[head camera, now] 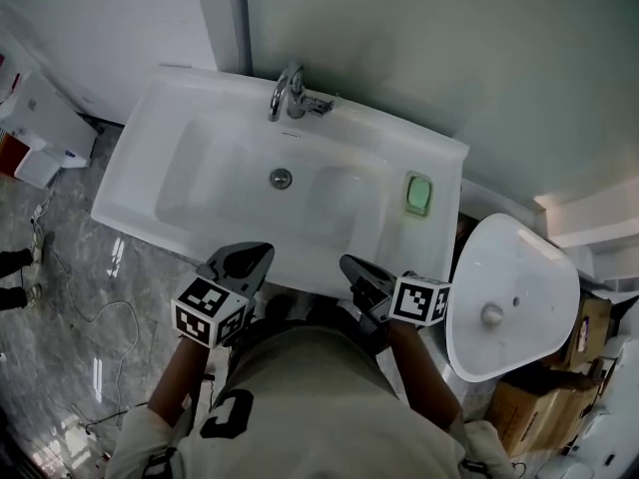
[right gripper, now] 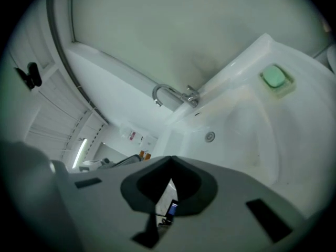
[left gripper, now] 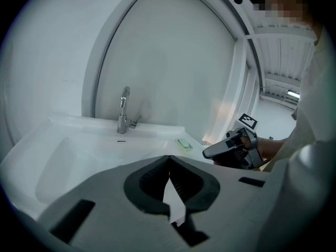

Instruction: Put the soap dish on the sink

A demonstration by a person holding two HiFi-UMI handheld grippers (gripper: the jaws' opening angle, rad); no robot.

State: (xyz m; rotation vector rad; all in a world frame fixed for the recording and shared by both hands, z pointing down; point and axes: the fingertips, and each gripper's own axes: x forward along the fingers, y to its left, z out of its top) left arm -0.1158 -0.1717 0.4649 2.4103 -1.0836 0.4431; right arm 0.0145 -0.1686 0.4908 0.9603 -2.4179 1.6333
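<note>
The soap dish [head camera: 418, 194], pale green with a soap bar in it, lies on the right ledge of the white sink [head camera: 329, 133], well to the right of the faucet [head camera: 290, 93]. It also shows as the small green dish [left gripper: 184, 143] in the left gripper view and as the dish [right gripper: 274, 77] at upper right in the right gripper view. My left gripper [head camera: 262, 252] hovers at the sink's front edge, jaws shut and empty. My right gripper [head camera: 349, 263] is beside it, near the front edge and below the dish, also shut with nothing held.
The drain [head camera: 281, 178] sits mid-basin. A separate white basin [head camera: 509, 297] lies to the sink's right, with cardboard boxes [head camera: 529, 407] beside it. A white fixture [head camera: 40, 128] stands on the left, and cables [head camera: 90, 317] trail over the marble floor.
</note>
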